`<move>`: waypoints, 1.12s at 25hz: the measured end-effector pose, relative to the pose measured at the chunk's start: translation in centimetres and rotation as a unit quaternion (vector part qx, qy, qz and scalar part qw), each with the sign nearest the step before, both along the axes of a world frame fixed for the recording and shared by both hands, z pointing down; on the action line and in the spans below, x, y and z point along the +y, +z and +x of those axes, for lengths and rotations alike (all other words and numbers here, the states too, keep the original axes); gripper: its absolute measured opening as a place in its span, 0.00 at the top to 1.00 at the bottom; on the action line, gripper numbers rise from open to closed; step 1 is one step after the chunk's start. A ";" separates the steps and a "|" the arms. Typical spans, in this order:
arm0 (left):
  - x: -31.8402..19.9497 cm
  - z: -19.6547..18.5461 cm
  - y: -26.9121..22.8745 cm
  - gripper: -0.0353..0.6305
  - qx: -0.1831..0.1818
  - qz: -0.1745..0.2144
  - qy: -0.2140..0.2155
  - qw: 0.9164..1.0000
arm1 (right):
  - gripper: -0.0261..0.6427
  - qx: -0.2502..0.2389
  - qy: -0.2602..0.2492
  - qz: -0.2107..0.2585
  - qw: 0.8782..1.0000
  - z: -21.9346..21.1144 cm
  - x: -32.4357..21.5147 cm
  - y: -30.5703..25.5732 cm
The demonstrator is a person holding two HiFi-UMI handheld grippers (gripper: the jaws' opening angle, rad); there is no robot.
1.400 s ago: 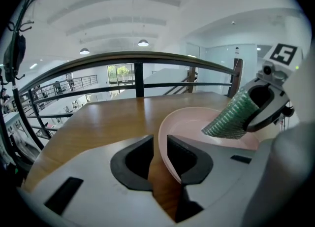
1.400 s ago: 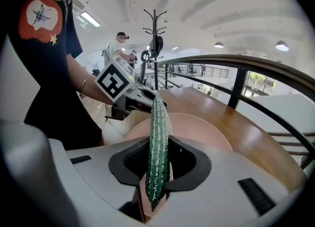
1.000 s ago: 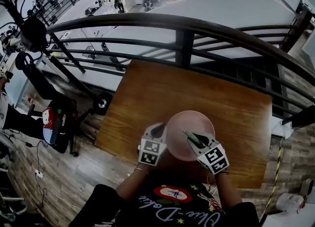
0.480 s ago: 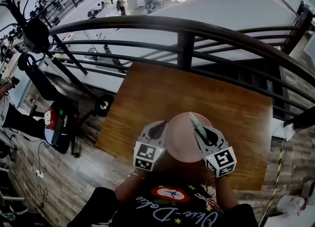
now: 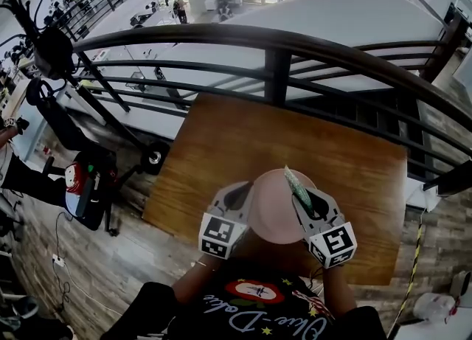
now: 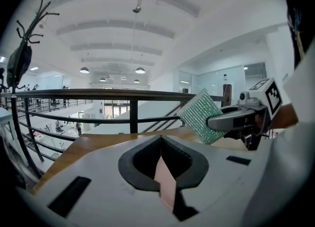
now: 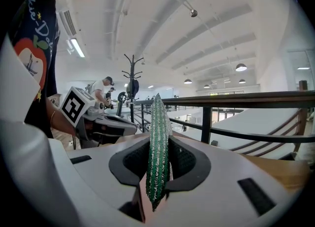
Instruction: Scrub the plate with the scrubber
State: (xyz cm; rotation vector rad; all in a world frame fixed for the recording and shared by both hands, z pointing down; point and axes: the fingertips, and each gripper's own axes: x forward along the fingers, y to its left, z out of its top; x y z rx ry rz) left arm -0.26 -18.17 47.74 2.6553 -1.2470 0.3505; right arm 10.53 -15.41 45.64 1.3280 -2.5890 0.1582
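- Two grippers sit nearest me, one at each side of the plate [image 5: 274,207]
- My left gripper [image 5: 237,198] has its jaws fully closed on the plate's left rim; in the left gripper view a thin pink edge is pinched between them
- My right gripper [image 5: 313,202] is clamped on the scrubber [image 5: 296,186], which fills the narrow gap between its jaws
- Plate: round, plain pale pink, with a dull surface, over the near half of the wooden table [image 5: 221,154]; I can't tell whether it touches the wood
- Scrubber: a thin, flat, square green pad with a glittery woven surface, standing on edge at the plate's right rim and pointing away from me
- Beyond the table's far edge runs a dark curved railing [image 5: 276,43]
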 end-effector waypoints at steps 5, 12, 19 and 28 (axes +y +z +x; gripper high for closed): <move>0.2 0.2 0.5 0.94 0.007 -0.008 0.002 1.000 | 0.86 0.004 -0.002 -0.001 1.000 0.0 0.0 0.0; 0.5 0.6 0.6 0.94 0.007 -0.009 0.003 1.000 | 0.86 0.003 -0.003 -0.001 1.000 0.1 0.0 -0.1; 0.2 0.9 0.5 0.94 0.011 -0.009 0.004 1.000 | 0.86 0.005 -0.003 0.001 1.000 0.2 -0.2 -0.2; 0.1 1.1 0.3 0.94 0.013 -0.011 0.005 1.000 | 0.86 0.005 -0.002 0.002 1.000 0.3 -0.2 -0.5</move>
